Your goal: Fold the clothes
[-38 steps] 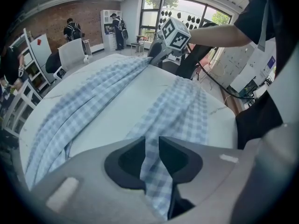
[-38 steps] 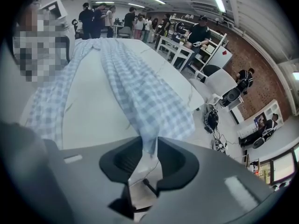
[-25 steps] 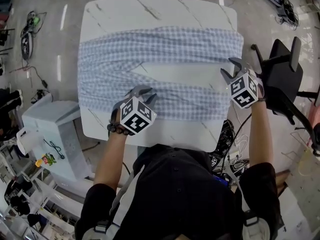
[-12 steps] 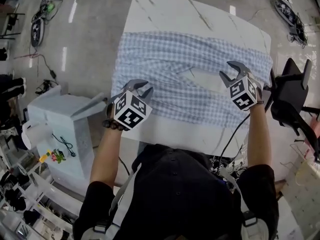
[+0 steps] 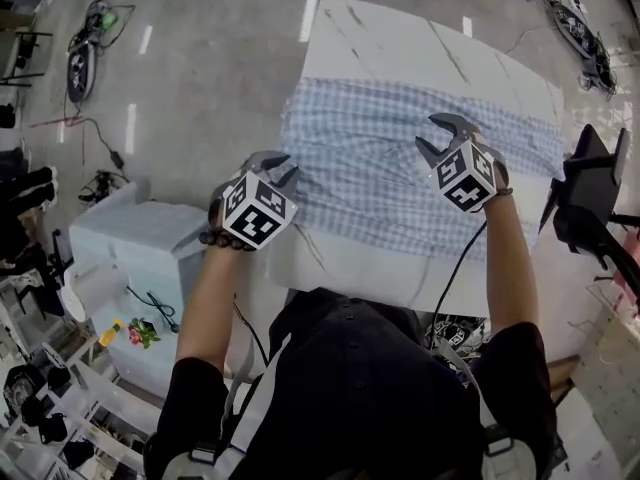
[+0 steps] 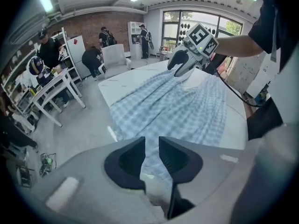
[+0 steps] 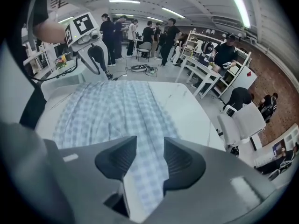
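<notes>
On the left, the left tongs (image 5: 272,166) are at the left edge of the table (image 5: 400,48). The left gripper view shows its jaws nearly together, with a corner of the checked garment (image 5: 370,158) pinched in the narrow gap. The garment lies spread across the white table as a wide band. Its left end comes to the table's edge and seems to hang a little over it.

More to the right, the right tongs (image 5: 446,136) grip the same near edge. Its jaws stand somewhat wider, and a strip of the checked fabric runs between them and is held there.

I think the two ends are gripped well apart so that the edge stays stretched and does not wrinkle. Both tongs point steeply down, probably to keep the fabric low over the table. The folding itself looks only at its beginning. At the far right stands a black chair (image 5: 590,198), near the table.
</notes>
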The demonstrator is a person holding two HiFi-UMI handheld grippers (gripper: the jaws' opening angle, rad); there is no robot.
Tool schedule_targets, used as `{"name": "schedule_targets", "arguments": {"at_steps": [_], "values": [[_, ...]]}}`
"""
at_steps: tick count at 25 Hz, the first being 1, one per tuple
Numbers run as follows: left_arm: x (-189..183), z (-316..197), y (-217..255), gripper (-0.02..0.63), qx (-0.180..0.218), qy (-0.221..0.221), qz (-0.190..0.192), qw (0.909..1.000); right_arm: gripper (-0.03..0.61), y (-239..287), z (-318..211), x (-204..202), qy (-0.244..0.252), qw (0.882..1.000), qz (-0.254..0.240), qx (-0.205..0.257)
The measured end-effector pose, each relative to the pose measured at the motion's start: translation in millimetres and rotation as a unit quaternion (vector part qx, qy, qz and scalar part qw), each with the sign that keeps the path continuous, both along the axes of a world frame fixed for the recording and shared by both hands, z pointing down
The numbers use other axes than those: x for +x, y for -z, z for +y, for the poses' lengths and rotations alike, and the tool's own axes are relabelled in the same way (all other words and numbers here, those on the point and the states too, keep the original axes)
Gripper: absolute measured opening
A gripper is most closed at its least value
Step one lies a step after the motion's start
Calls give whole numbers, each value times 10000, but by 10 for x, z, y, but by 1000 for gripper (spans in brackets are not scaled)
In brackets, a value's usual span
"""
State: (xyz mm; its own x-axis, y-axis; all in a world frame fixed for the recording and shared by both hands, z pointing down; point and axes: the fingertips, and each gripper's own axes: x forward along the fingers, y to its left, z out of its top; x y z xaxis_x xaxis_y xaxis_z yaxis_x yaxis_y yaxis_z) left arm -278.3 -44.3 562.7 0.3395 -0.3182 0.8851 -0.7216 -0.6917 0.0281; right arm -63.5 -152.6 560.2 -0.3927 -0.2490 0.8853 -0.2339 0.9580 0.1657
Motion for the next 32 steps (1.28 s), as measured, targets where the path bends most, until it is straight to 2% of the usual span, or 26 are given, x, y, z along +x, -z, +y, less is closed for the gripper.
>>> {"name": "schedule_targets", "arguments": {"at_steps": [3, 7, 11, 16, 21, 23, 28, 32], "values": [[-81, -288, 7, 98, 145, -183, -5, 9997, 183, 7, -95, -85, -18, 10000, 37, -50], [-150, -707, -44, 98, 335, -364, -91, 9987, 167, -47, -280, 8, -82, 9999, 126, -26], [-171, -1007, -109, 98, 362, -589, -132, 9975, 158, -149, -374, 18, -129, 9998, 71, -131], [-207, -1403, -228, 119, 442, -994, -362, 9934, 161, -293, -542, 82, -94, 9995, 207, -220], [-209, -1604, -447, 144, 164, -1519, -408, 9874, 165, -360, -698, 291, -284, 9984, 146, -469], [-201, -1638, -501, 170, 7, -1612, -314, 9864, 167, -363, -736, 317, -338, 9977, 53, -583], [-156, -1691, -538, 176, -227, -1794, -158, 9834, 167, -484, -774, 369, -391, 9963, 60, -762], [-121, -1675, -570, 179, -531, -2073, -22, 9768, 180, -487, -787, 363, -468, 9935, -70, -1035]]}}
